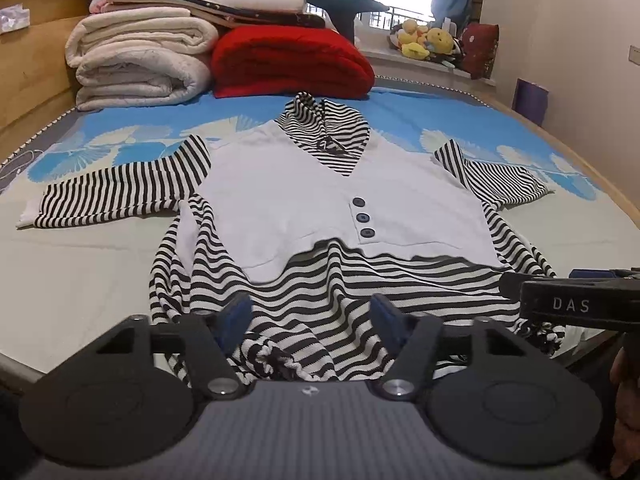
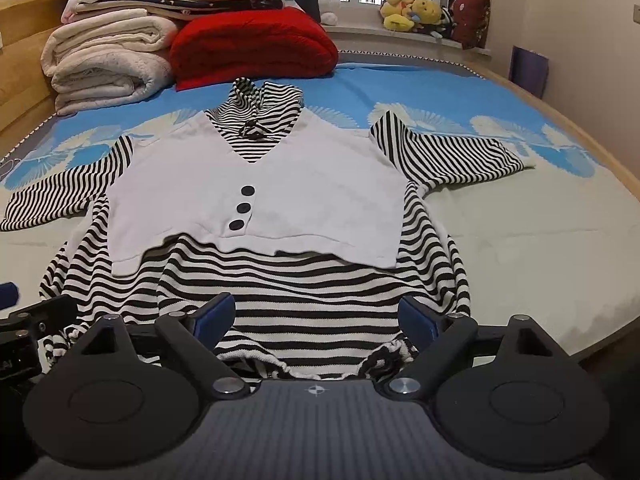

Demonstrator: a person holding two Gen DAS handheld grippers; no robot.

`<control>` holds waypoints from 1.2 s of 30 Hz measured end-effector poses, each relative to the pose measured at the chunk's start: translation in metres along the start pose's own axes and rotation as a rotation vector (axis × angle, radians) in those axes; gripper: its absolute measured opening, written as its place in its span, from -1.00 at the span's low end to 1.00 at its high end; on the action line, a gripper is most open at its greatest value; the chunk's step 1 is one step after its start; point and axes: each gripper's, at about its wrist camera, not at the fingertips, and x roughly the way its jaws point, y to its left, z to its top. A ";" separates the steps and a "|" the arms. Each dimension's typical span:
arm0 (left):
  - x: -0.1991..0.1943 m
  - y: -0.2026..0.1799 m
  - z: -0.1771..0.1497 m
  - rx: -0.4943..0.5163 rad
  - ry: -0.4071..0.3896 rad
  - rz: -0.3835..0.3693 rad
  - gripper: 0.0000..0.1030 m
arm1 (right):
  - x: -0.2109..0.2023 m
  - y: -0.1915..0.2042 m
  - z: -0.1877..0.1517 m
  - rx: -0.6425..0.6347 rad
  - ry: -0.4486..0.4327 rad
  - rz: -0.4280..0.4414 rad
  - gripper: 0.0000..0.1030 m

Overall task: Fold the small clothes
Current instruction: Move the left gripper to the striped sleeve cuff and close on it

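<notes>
A small black-and-white striped top with a white vest front and three dark buttons (image 1: 344, 204) lies flat on the bed, front up, sleeves spread to both sides; it also shows in the right wrist view (image 2: 256, 188). My left gripper (image 1: 310, 316) is open, its blue pads either side of the striped bottom hem, left of centre. My right gripper (image 2: 316, 316) is open over the hem's right part. The right gripper's body shows at the right edge of the left wrist view (image 1: 572, 304). The hem is bunched and wrinkled close under both grippers.
The bed has a blue and pale floral sheet (image 1: 120, 148). Folded white blankets (image 1: 140, 60) and a red blanket (image 1: 288, 60) are stacked at the head. Stuffed toys (image 1: 428, 40) sit on the window sill. A wooden bed frame (image 1: 24, 92) runs along the left, a wall on the right.
</notes>
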 end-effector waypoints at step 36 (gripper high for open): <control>0.177 0.311 0.150 -0.414 0.090 0.270 -0.31 | 0.004 0.007 0.064 -0.078 -0.107 0.132 0.06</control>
